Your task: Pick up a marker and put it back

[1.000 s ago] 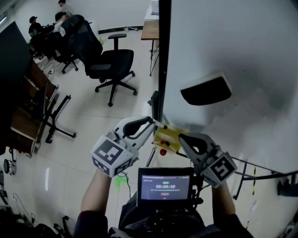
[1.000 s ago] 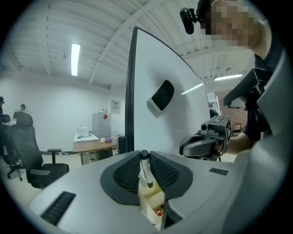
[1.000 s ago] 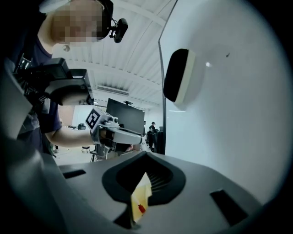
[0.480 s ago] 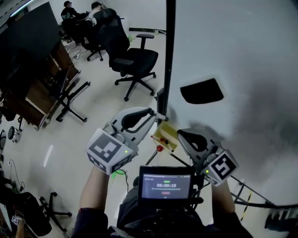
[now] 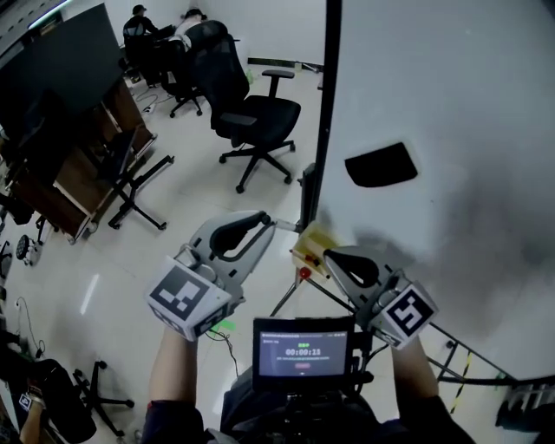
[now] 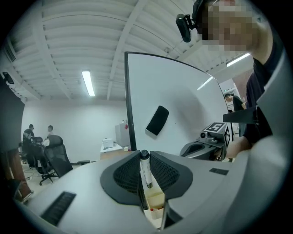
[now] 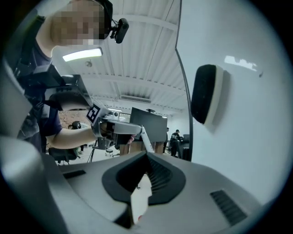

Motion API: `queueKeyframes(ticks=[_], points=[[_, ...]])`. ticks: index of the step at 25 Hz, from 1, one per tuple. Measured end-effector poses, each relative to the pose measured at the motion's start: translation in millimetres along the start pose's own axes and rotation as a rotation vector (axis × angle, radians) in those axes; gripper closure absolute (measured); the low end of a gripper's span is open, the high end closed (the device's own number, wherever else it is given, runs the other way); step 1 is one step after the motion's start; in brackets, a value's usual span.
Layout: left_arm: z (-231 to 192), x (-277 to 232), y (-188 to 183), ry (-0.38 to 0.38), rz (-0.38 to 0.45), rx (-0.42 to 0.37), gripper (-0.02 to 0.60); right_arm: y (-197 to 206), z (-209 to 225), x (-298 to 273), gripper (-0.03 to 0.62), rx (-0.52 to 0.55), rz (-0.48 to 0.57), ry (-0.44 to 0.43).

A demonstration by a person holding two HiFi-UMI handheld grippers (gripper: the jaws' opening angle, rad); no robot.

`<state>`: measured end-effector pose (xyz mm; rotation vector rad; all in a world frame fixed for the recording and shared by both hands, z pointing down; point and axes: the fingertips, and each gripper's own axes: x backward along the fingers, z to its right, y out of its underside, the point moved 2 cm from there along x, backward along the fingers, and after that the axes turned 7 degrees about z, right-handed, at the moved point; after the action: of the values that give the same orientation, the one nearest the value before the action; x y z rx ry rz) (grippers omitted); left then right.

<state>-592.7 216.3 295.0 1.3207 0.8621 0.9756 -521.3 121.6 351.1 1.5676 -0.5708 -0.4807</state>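
Office floor (image 5: 173, 251), pale and glossy, spreads left of the whiteboard (image 5: 451, 95).

Surroundings, all placed from the whiteboard:
- Black eraser (image 5: 381, 165): stuck on the whiteboard's face, tilted.
- Swivel chair (image 5: 256, 117): black, well to the left of the whiteboard's dark edge.
- Desk (image 5: 82, 178) and large dark panel (image 5: 52, 78): further left again.
- Seated people (image 5: 143, 22): at the far end, well away from the whiteboard.
- Small screen (image 5: 302, 351): at my chest, below the whiteboard's lower corner.
- Pale yellow box (image 5: 310, 245): at the whiteboard's lower left corner, between my two claws, with a small red piece (image 5: 303, 273) just under it. Nothing stands between my left claw and this box.

Claws:
- Left gripper (image 5: 270, 225): just left of the whiteboard's edge, jaws closed on the marker (image 6: 145, 171), pads pressing both of its sides.
- Right gripper (image 5: 333, 257): in front of the whiteboard's lower corner, jaws drawn in on the edge of the pale yellow box.

Marker: slim and white with a dark end. Its long axis runs along my left jaws, and the dark end sticks out past their tips toward the whiteboard's edge, just short of the box.
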Motion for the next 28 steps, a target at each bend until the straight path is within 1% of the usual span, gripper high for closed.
queueKeyframes(ticks=[4, 6, 9, 12, 16, 19, 21, 25, 28], points=[[-2.0, 27.7, -1.6, 0.056, 0.036, 0.017, 0.511, -15.0, -27.7, -13.2, 0.583, 0.057, 0.008, 0.051], [-1.4, 46.4, -2.3, 0.088, 0.044, 0.03, 0.511, -21.7, -46.4, -16.6, 0.583, 0.067, 0.005, 0.089], [0.8, 68.9, -0.5, 0.143, 0.065, 0.062, 0.511, -25.3, -71.0, -13.2, 0.583, 0.075, -0.029, 0.165], [3.9, 82.4, 6.0, 0.196, 0.082, 0.093, 0.511, -20.6, -90.2, -7.1, 0.583, 0.083, -0.066, 0.231], [22.4, 83.5, 9.2, 0.266, 0.089, 0.116, 0.511, -18.0, -106.1, 13.4, 0.583, 0.076, -0.116, 0.297], [43.4, 79.5, 4.8, 0.299, 0.095, 0.109, 0.511, -26.2, -108.8, 38.0, 0.583, 0.086, -0.104, 0.343], [55.4, 78.0, 1.2, 0.321, 0.095, 0.118, 0.511, -31.3, -109.5, 55.6, 0.583, 0.095, -0.099, 0.374], [74.9, 73.7, -5.6, 0.331, 0.101, 0.124, 0.511, -36.6, -107.6, 85.6, 0.583, 0.11, -0.102, 0.412], [112.9, 56.2, -9.5, 0.335, 0.094, 0.103, 0.511, -37.7, -102.5, 127.8, 0.583, 0.114, -0.086, 0.413]])
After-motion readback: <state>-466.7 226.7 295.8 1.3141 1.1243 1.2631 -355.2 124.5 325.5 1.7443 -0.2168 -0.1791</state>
